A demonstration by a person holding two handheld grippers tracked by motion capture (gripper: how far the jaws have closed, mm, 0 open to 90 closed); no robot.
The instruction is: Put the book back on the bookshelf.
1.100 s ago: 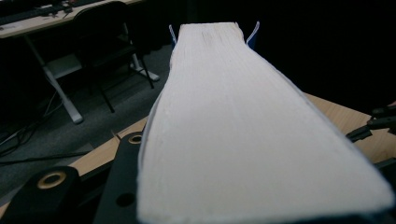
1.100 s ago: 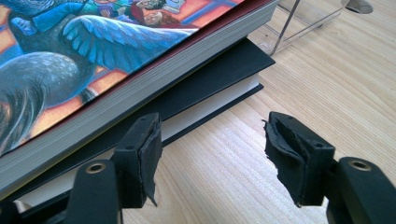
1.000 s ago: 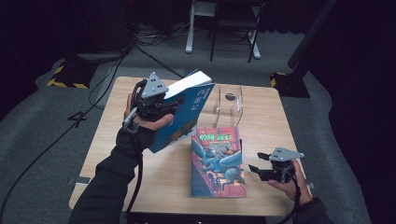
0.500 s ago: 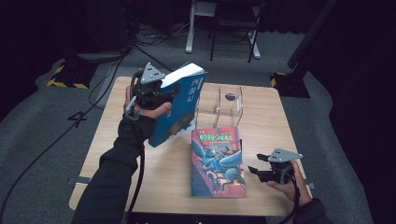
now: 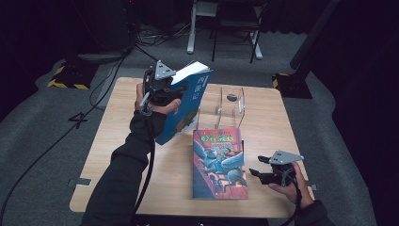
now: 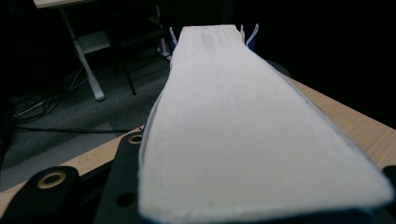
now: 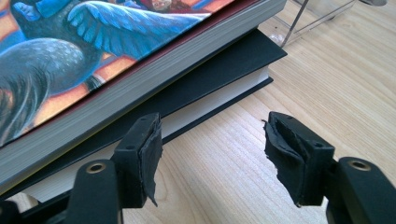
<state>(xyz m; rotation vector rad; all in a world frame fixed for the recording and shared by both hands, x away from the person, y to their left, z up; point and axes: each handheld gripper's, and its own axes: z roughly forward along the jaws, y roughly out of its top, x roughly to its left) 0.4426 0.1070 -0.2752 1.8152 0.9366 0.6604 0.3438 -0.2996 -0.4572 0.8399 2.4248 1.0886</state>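
Blue book (image 5: 186, 110): clamped in the left tongs (image 5: 164, 92), lifted and tilted above the table's far-left part, just left of the clear stand; page edge (image 6: 243, 126) fills the space between the jaws.
Right tongs (image 5: 256, 172): near the table's (image 5: 117, 160) near-right corner, jaws apart on nothing, pads (image 7: 152, 149) just beside the stack.
Illustrated book (image 5: 219, 162): flat at the middle of the near edge, on top of a black hardback (image 7: 219, 77).
Clear acrylic book stand (image 5: 228, 106): upright toward the far edge, holding no book.
Progress: probably early; one book in the air, nothing shelved, two lying flat.
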